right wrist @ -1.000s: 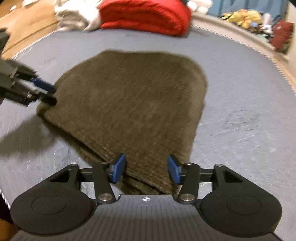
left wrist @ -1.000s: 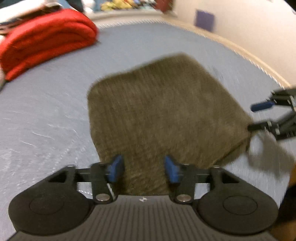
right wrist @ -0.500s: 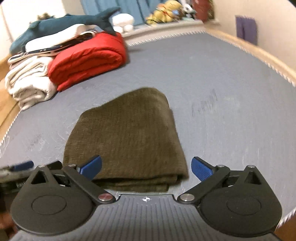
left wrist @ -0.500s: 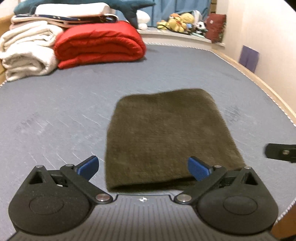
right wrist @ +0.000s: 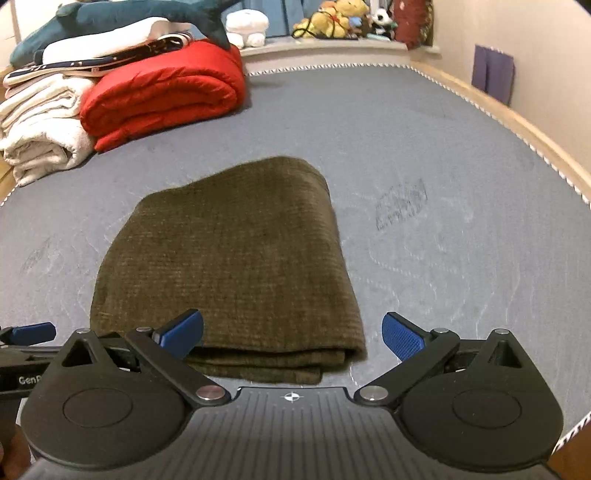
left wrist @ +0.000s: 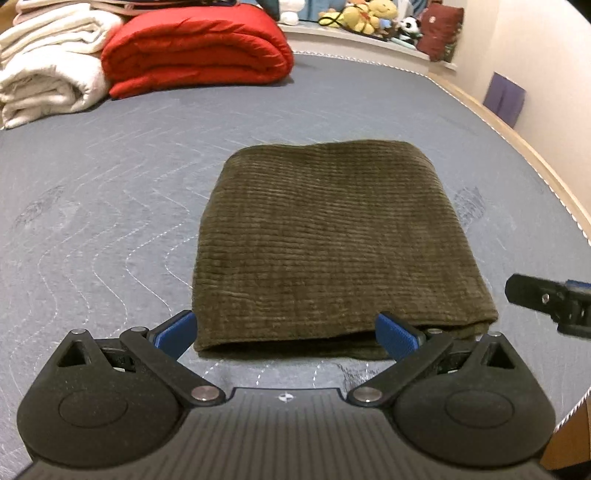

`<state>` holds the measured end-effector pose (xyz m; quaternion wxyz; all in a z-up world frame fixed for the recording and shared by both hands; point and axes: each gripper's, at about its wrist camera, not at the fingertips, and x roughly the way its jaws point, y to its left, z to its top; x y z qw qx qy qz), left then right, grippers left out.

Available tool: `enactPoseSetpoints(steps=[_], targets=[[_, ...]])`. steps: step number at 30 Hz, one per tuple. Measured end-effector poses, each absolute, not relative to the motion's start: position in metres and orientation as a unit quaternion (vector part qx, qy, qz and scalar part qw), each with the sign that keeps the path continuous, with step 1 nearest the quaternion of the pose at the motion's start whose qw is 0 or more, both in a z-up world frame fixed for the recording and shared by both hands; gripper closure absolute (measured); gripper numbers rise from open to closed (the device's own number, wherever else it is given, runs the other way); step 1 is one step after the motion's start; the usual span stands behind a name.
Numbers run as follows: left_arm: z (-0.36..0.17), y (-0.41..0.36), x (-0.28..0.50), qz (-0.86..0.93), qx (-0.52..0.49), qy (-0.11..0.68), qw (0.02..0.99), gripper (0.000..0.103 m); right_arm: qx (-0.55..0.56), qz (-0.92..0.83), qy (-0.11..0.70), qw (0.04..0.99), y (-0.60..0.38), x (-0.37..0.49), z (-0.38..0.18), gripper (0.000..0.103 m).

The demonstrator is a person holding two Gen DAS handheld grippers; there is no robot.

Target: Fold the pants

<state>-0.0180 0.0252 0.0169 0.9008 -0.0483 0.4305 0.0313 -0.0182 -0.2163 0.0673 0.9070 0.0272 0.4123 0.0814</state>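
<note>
The olive-green corduroy pants (left wrist: 332,240) lie folded in a thick rectangular stack on the grey-blue mattress (left wrist: 110,206). They also show in the right wrist view (right wrist: 229,266), with the layered edges facing me. My left gripper (left wrist: 286,334) is open and empty, just in front of the stack's near edge. My right gripper (right wrist: 291,336) is open and empty, at the stack's near right corner. The right gripper's tip shows at the right edge of the left wrist view (left wrist: 550,299). The left gripper's tip shows at the left edge of the right wrist view (right wrist: 26,336).
A rolled red quilt (left wrist: 195,44) and folded white blankets (left wrist: 48,74) sit at the far left of the mattress. A plush shark (right wrist: 122,14) lies on that pile. Stuffed toys (right wrist: 343,16) line the far ledge. A wooden bed edge (right wrist: 517,125) and wall run along the right.
Both grippers opened wide, let go of the pants and drew back from them. The folded stack now lies still on the mattress.
</note>
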Motion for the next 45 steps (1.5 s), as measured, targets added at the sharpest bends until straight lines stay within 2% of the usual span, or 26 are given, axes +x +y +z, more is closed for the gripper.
enactPoseSetpoints(steps=[45], targets=[[0.022,0.026,-0.02,0.029,-0.05,0.424,0.904,0.0,-0.002,0.092,0.425,0.901,-0.19,-0.019,0.058,0.001]])
